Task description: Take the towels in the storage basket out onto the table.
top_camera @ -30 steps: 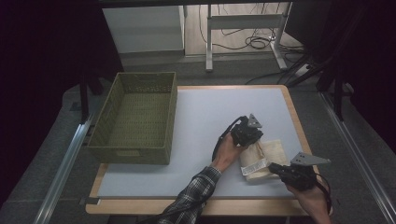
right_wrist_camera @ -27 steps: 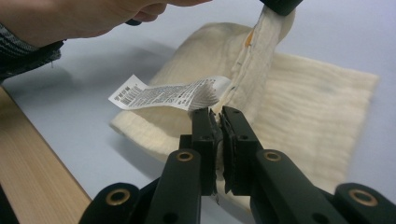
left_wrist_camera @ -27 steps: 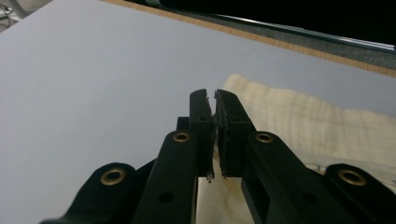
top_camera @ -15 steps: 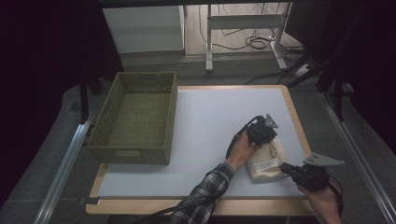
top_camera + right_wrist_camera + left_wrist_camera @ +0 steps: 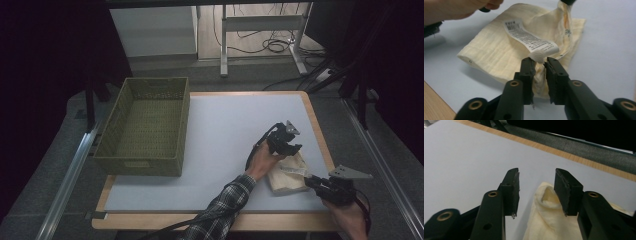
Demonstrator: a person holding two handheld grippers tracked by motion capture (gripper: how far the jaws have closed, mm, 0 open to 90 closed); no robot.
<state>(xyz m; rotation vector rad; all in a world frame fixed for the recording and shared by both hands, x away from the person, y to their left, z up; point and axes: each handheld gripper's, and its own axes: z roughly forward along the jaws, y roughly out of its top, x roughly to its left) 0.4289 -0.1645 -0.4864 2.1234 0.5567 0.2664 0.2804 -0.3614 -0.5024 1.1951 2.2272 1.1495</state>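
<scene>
Jaws: my right gripper [image 5: 539, 62] pinches the cloth [image 5: 499, 55], left gripper [image 5: 536, 190] gapes — that thin pinch may slip if tugged.

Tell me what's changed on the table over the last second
The left hand-held gripper moved right, from the garment's left side to its far edge, jaws open over the cream garment. The right hand-held gripper drew slightly right, shut on the garment's near edge by its label. The green basket stayed put.
</scene>
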